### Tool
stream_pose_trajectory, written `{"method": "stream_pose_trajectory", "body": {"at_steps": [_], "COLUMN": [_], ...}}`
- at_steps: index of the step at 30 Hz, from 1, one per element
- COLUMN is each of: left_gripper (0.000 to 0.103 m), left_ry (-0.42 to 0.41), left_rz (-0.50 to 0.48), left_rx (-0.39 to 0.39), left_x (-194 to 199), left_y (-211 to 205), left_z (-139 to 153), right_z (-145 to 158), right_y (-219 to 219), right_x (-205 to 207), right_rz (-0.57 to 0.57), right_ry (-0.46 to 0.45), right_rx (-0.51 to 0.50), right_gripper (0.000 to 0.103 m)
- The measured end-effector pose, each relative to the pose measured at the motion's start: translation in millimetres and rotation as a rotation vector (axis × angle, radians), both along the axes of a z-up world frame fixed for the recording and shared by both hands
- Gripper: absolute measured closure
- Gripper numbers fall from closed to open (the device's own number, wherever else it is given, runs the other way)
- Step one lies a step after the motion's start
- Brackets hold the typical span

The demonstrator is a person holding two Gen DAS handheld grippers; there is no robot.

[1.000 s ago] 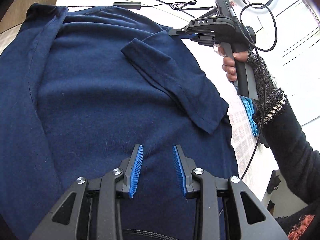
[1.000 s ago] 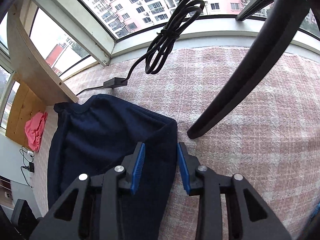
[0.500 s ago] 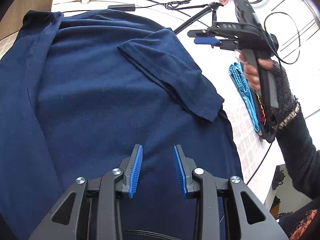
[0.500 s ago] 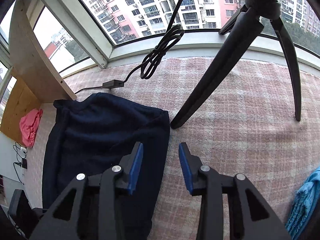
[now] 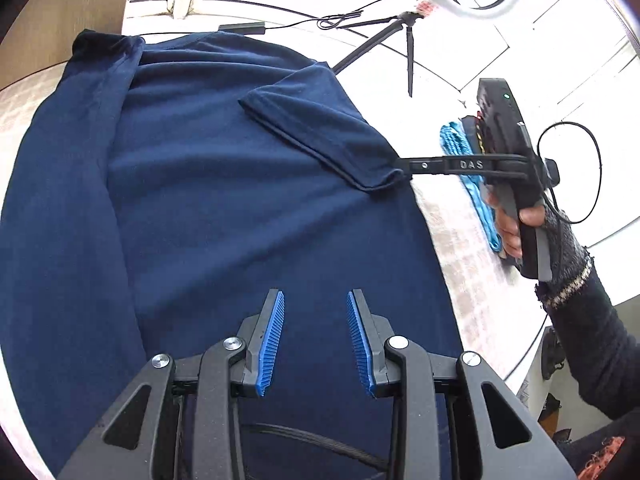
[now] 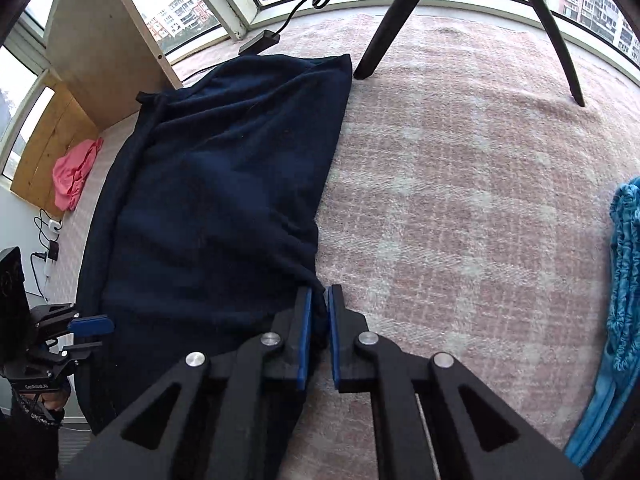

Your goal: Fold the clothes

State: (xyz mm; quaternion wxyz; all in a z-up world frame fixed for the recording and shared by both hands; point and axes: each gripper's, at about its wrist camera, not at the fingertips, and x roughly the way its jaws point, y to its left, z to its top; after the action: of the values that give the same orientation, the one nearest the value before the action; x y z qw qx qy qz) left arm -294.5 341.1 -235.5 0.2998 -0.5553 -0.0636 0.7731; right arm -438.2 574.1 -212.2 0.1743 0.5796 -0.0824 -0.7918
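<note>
Closing right tool (image 6: 318, 320) on navy shirt (image 5: 224, 184) sleeve, tripod leg (image 6: 384, 20) nr collar, teal cloth (image 6: 624, 280) rt

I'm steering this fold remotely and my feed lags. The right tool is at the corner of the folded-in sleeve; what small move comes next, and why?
Probably finish the pinch, then draw that corner inward. The right tool is closing on the corner of the sleeve, cloth already between its pads. The navy shirt lies flat; the left tool hovers open above it, holding nothing.
</note>
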Motion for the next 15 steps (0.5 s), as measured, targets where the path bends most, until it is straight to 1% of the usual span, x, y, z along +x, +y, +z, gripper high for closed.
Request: {"method": "stream_pose_trajectory", "body": {"at_steps": [1,3,5,6,7,9,10,13,14,15], "left_gripper": [0.072,0.072,0.067,0.067,0.067,0.067,0.067,0.066,0.066,0.066], "left_ry": [0.009,0.035,0.058,0.055,0.051,0.042,0.050,0.093,0.092,0.076], "left_rz": [-0.010,-0.043,-0.074,-0.087,-0.100,-0.125,-0.146,-0.253,-0.277,-0.299], "left_rx": [-0.001,-0.008,-0.013,-0.001,0.013,0.039,0.026,-0.045,-0.063,-0.060], "left_x": [16,59,106,131,155,204,229,294,311,326], "left_y": [0,3,7,12,17,26,37,75,84,89], "left_z": [7,19,28,28,27,25,22,8,3,-1], "right_z": [7,20,34,41,47,56,61,78,88,99], "right_y": [0,1,3,5,7,11,14,29,40,50], "right_x": [7,22,38,51,64,93,108,153,170,186], "right_rz": [0.003,0.008,0.011,0.007,0.003,-0.008,-0.011,-0.043,-0.060,-0.077], "right_ry": [0.003,0.010,0.021,0.034,0.041,0.052,0.056,0.050,0.060,0.071], "right_rx": [-0.016,-0.047,-0.080,-0.093,-0.085,-0.051,-0.054,-0.097,-0.130,-0.162], "right_gripper": [0.088,0.083,0.068,0.066,0.063,0.063,0.063,0.063,0.063,0.063]}}
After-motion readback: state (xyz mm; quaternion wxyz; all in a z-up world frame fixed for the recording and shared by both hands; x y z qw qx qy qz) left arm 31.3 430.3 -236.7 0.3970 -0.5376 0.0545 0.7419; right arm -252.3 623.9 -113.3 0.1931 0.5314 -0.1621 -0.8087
